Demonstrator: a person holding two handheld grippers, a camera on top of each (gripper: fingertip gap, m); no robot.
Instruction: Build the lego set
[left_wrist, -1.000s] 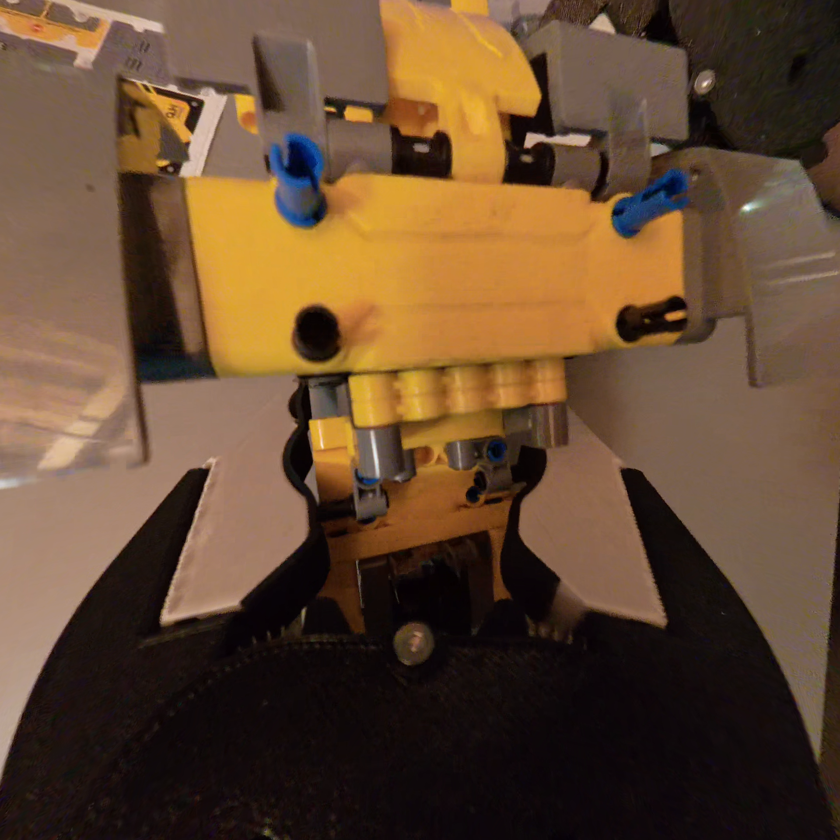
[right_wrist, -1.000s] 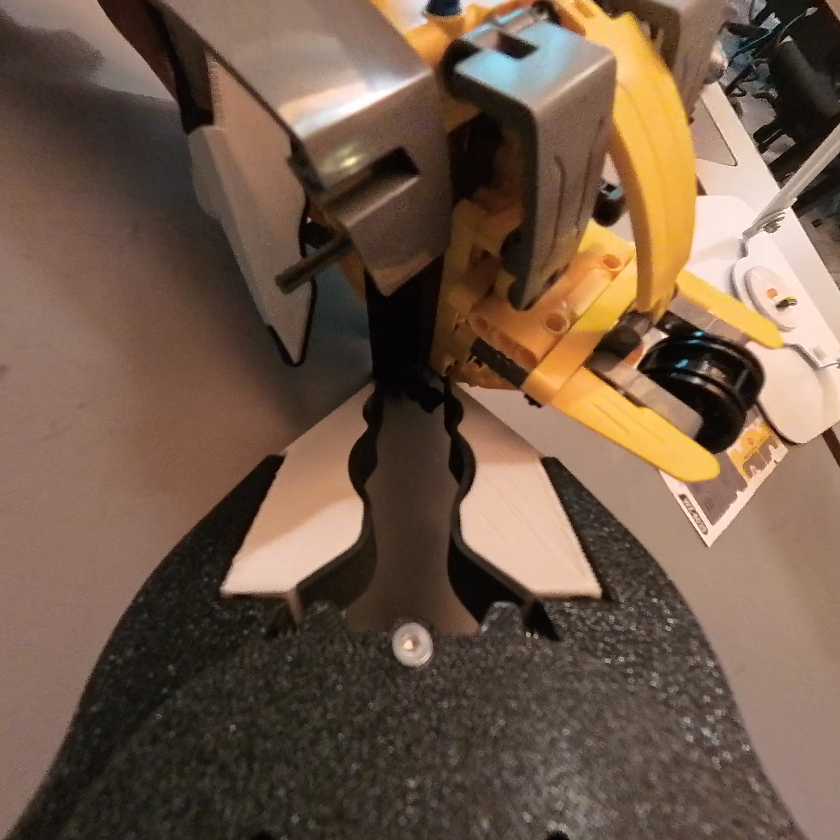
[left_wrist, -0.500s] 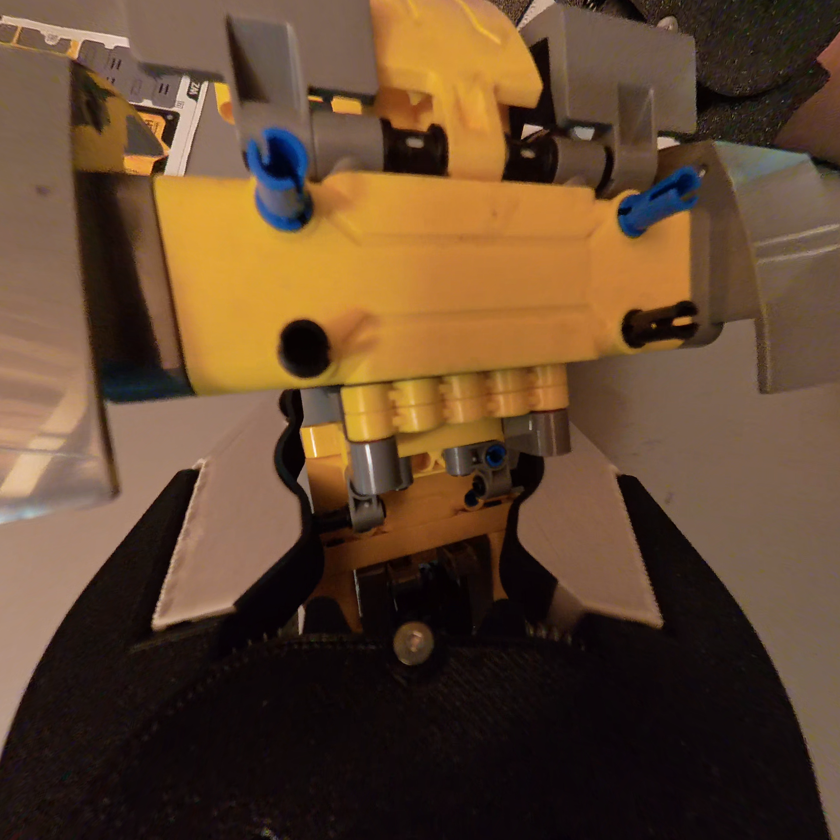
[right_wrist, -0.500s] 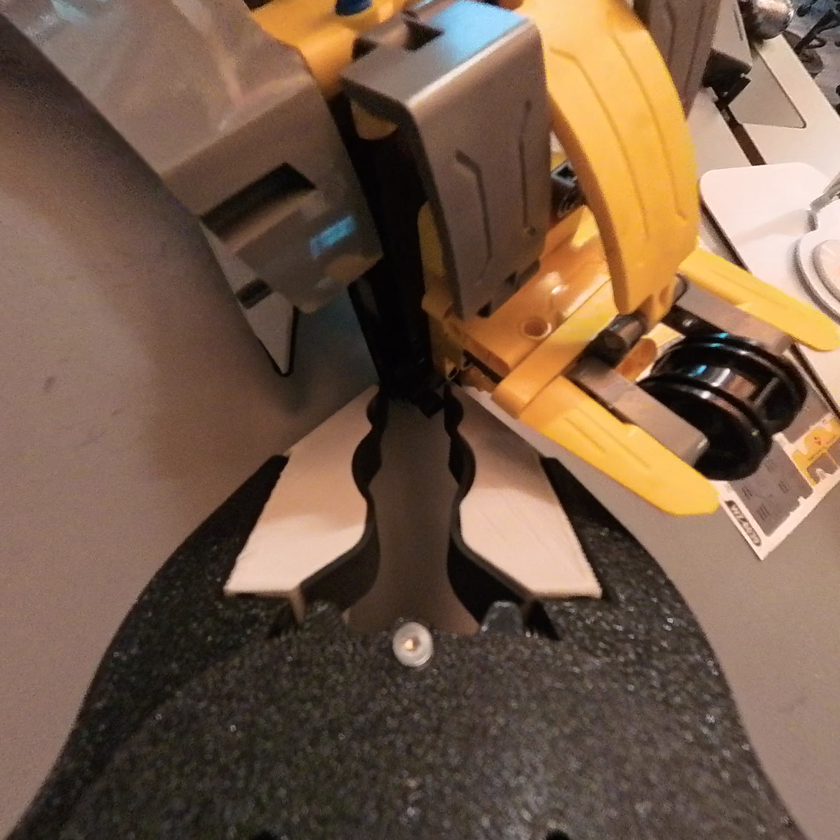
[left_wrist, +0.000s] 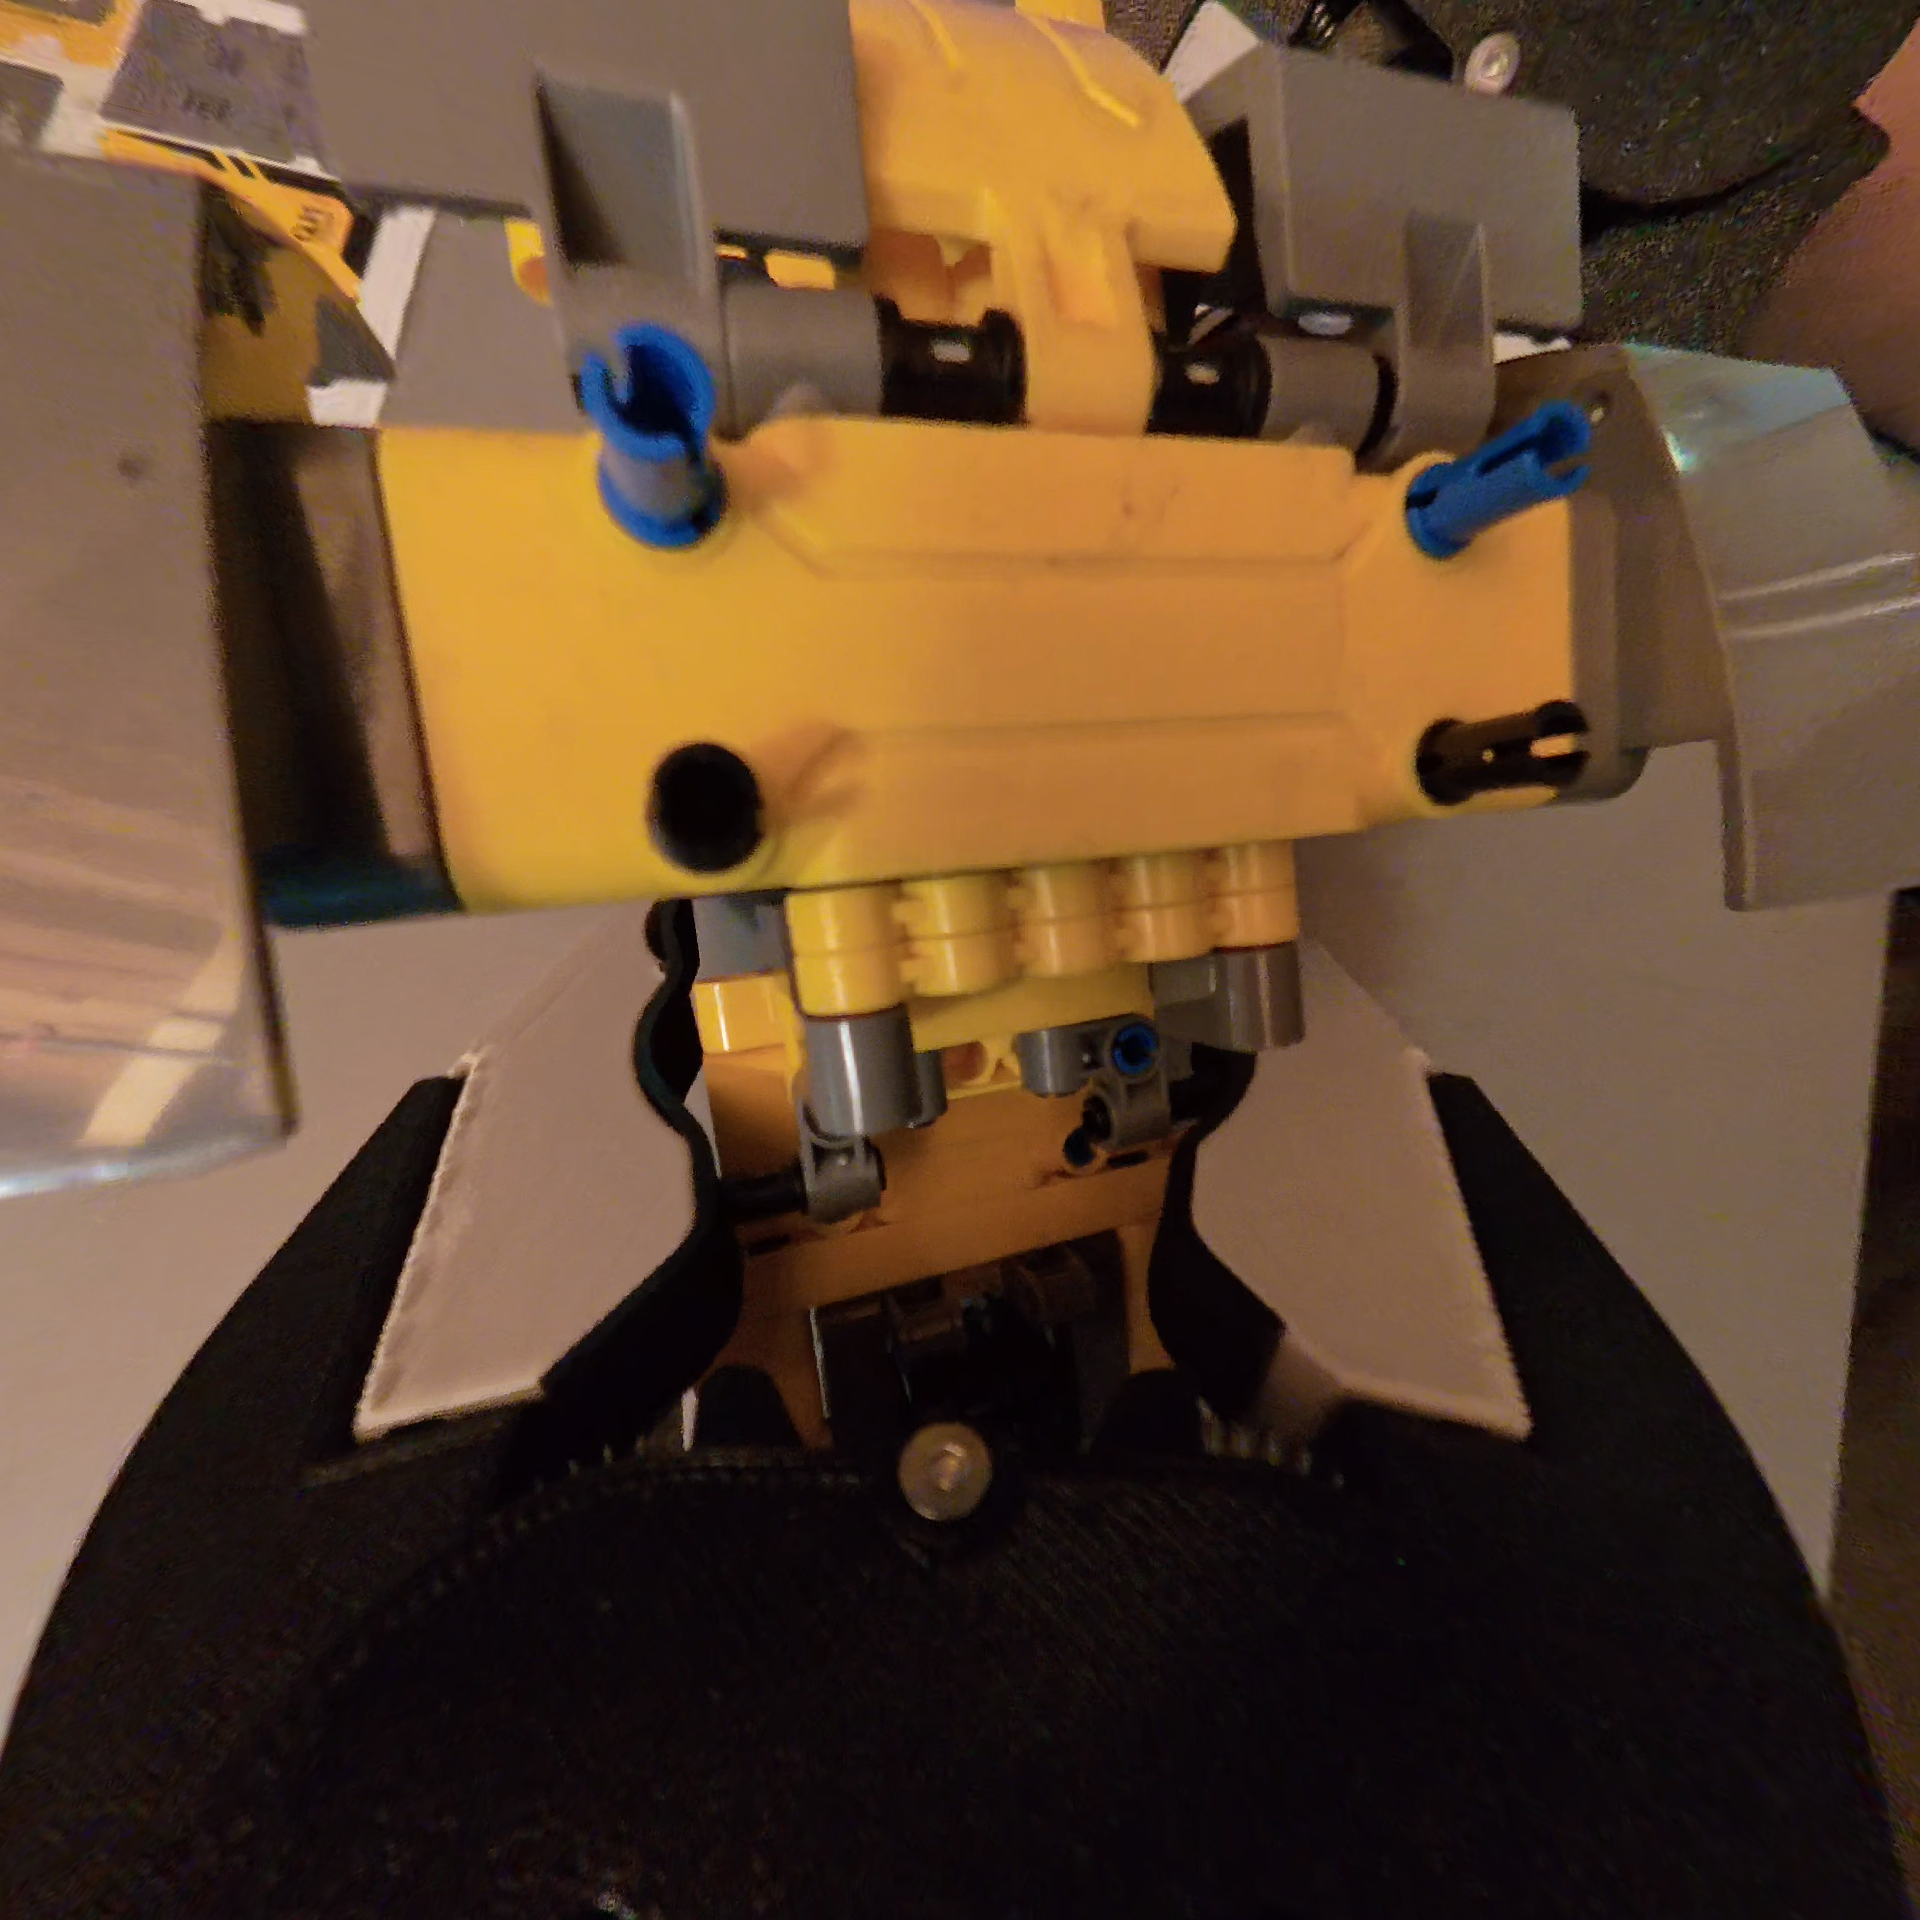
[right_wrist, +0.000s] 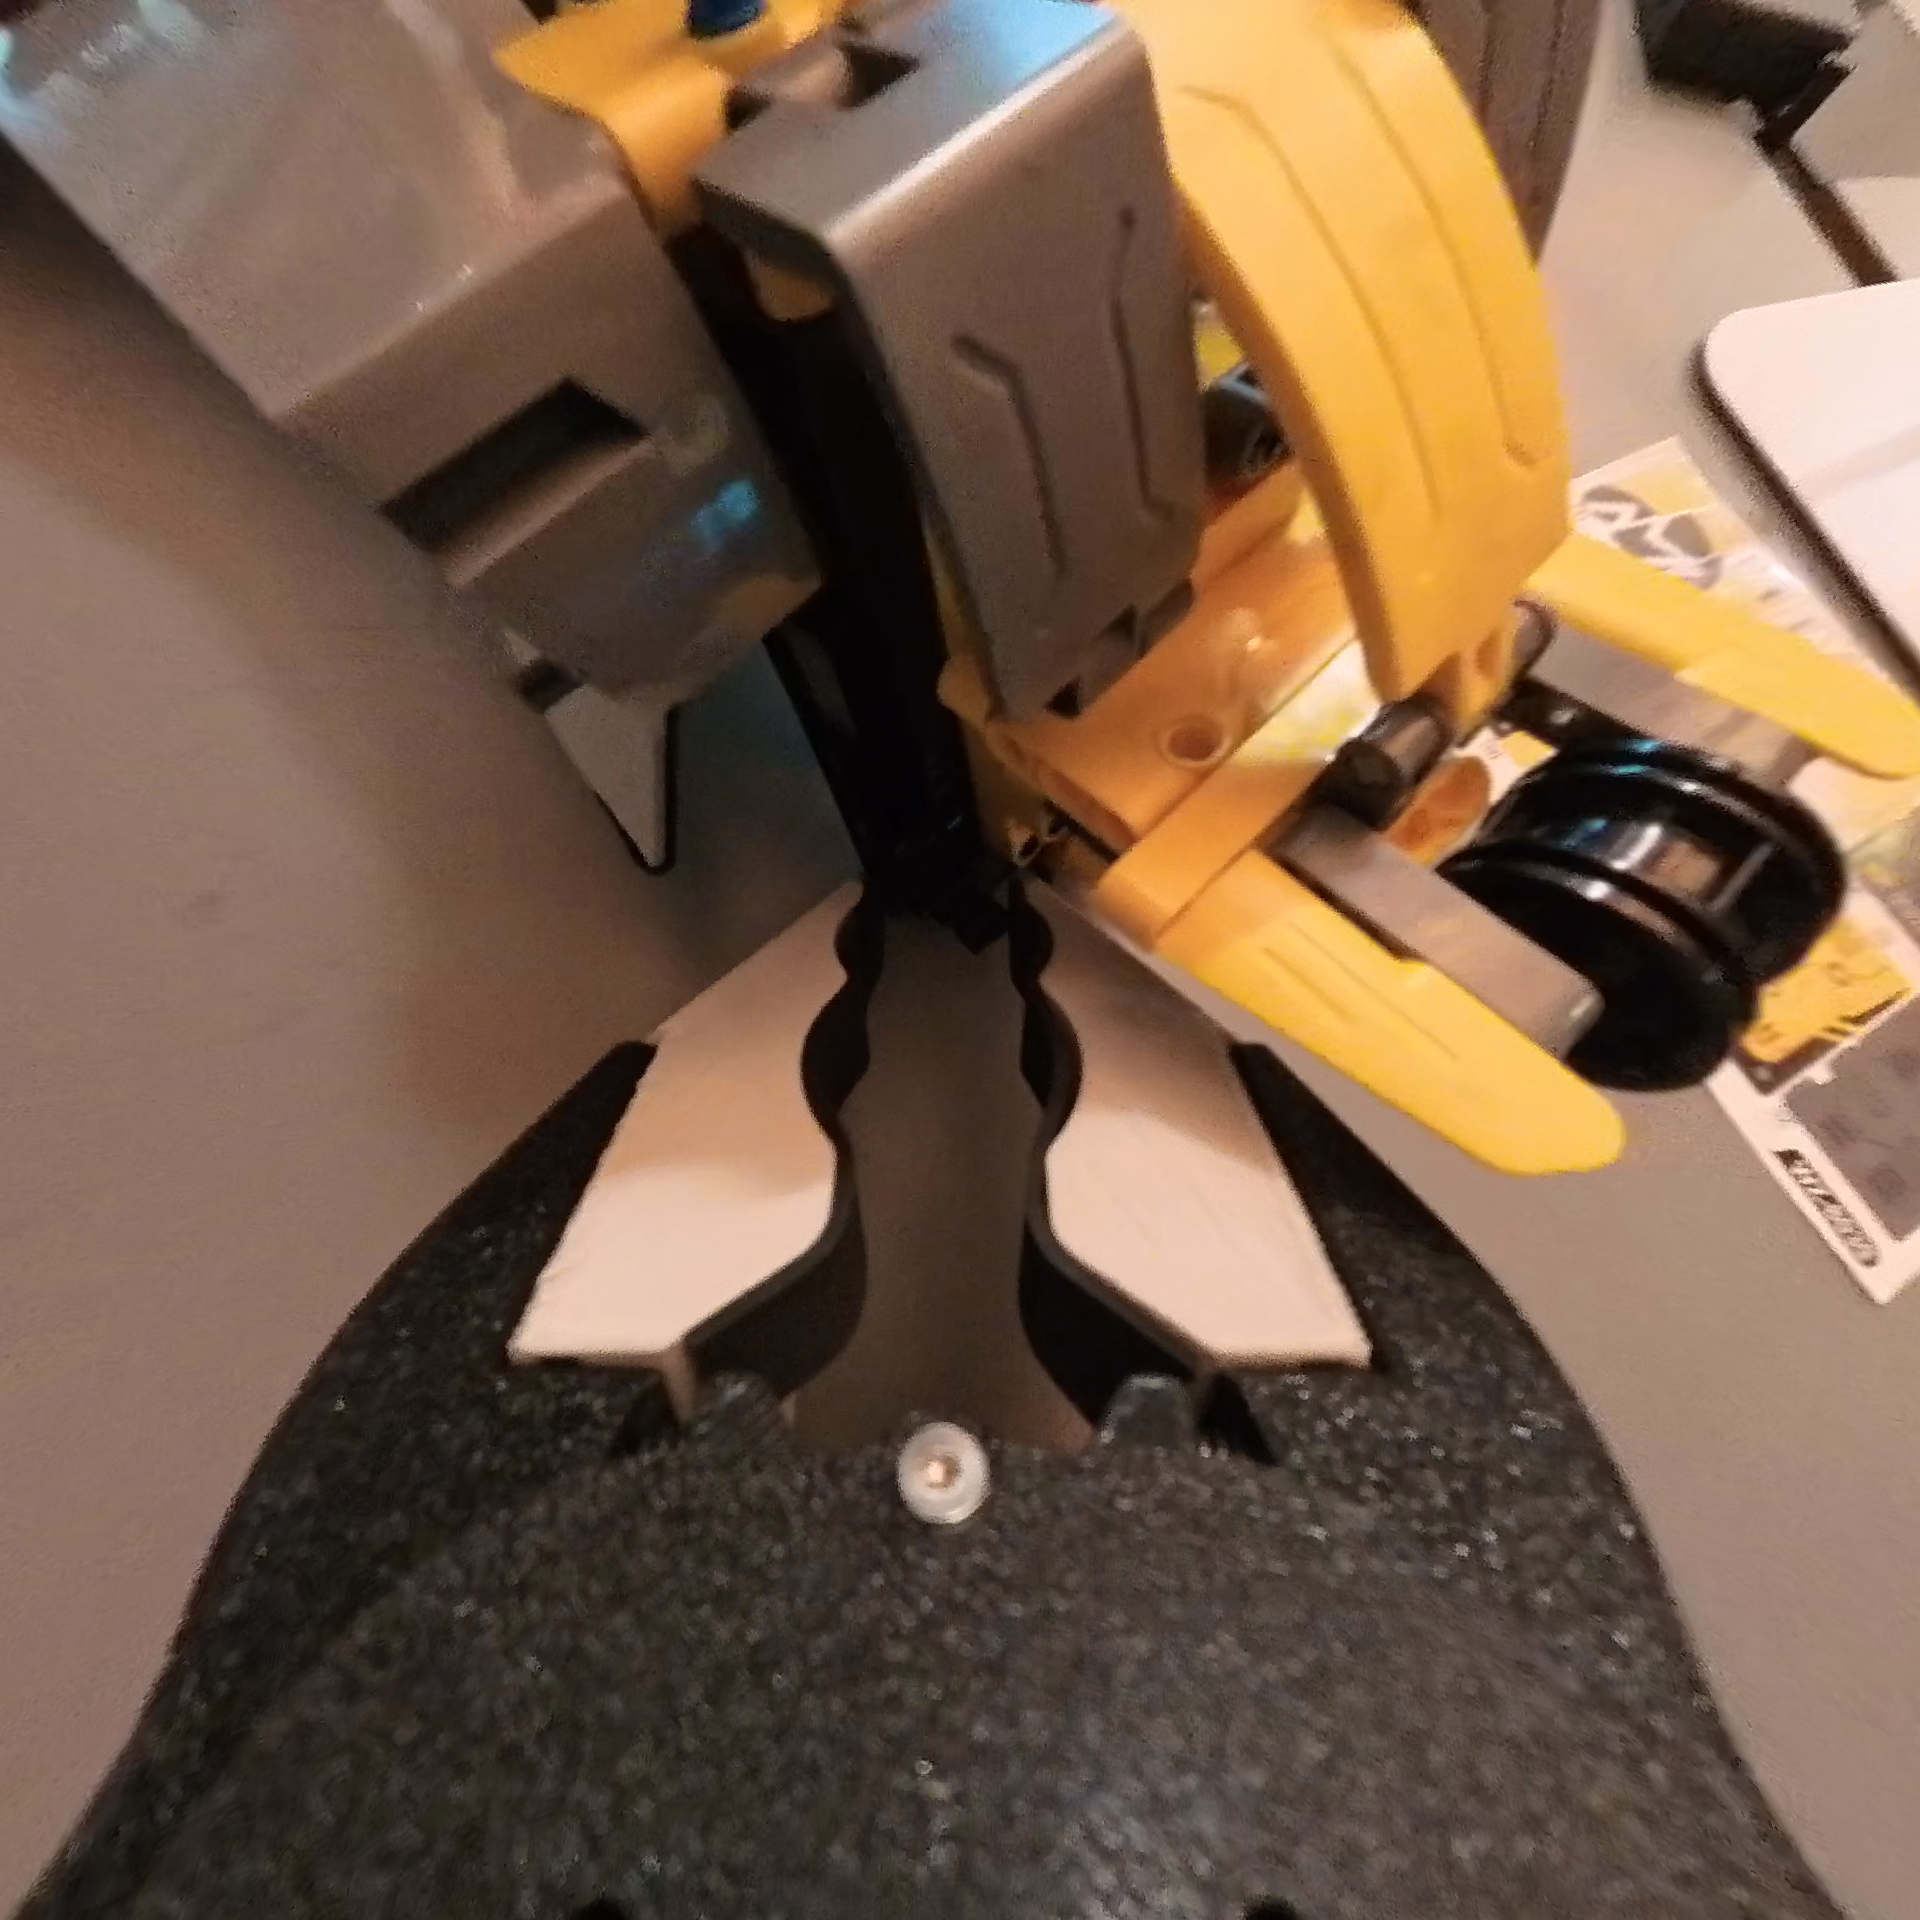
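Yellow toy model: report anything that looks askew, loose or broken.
On the yellow toy model, held by both the left gripper and the right gripper, the right blue pin sticks out at a slant, not pushed home like the left blue pin. Nothing looks broken, though the pictures are blurred.

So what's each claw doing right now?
Left gripper: shut on the yellow-and-grey plastic brick-built toy model.
Right gripper: shut on the same model's black edge.

Black textured gripper bodies, pale wavy-edged fingers (right_wrist: 717, 1164), silver screw (right_wrist: 940, 1473).
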